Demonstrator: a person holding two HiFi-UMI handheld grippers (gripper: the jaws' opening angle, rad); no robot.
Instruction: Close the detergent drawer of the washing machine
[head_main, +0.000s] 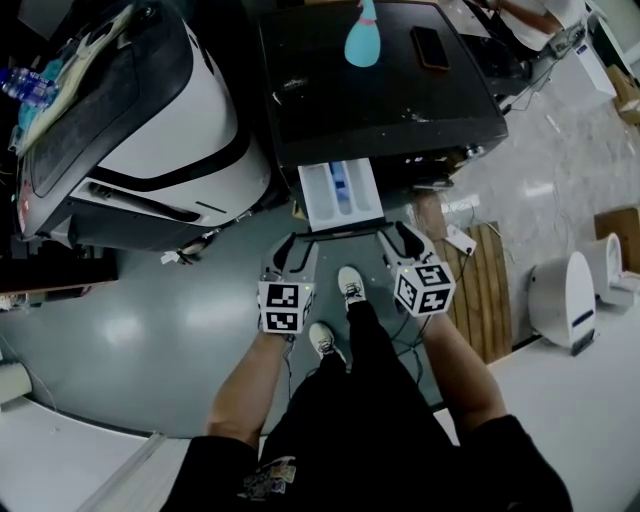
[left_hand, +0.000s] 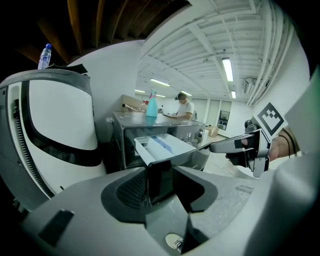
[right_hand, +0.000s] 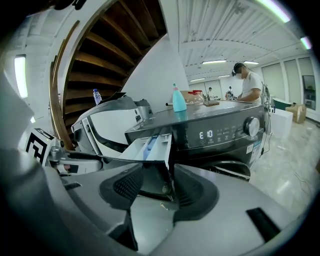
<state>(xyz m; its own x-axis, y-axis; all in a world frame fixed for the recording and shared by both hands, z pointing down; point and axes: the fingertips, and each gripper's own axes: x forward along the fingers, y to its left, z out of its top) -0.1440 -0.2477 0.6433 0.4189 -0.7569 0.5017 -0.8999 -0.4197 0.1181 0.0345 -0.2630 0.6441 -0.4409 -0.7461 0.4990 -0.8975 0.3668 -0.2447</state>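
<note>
The black washing machine (head_main: 380, 90) stood on a shiny grey-green floor (head_main: 150, 340). Its detergent drawer (head_main: 341, 195) was pulled all the way out toward the person. The drawer was white inside with a blue part in the middle. The left gripper (head_main: 292, 245) was at the left end of the drawer's dark front, and the right gripper (head_main: 400, 240) was at the right end. Each gripper was open. The drawer front stood between its jaws, but the pads were not squeezing it. The drawer was at 12 o'clock from the person's white shoes (head_main: 350, 283). A blue bottle (head_main: 362, 38) and a dark phone (head_main: 430, 48) lay on top of the washer. The washer's little screen (right_hand: 206, 134) was lit. At 9 o'clock from the washer sat a big white and black machine (head_main: 150, 130), with a water bottle (head_main: 25, 85) on it. At 3 o'clock the floor turned to pale stone tiles (head_main: 560, 170), and a wooden pallet (head_main: 480, 290) and a small white device (head_main: 565, 300) stood there. Long lights (left_hand: 227, 69) shone on the white ceiling. Brown wooden stairs (right_hand: 115, 50) rose overhead. A person (right_hand: 248, 82) stood far back in the room.
</note>
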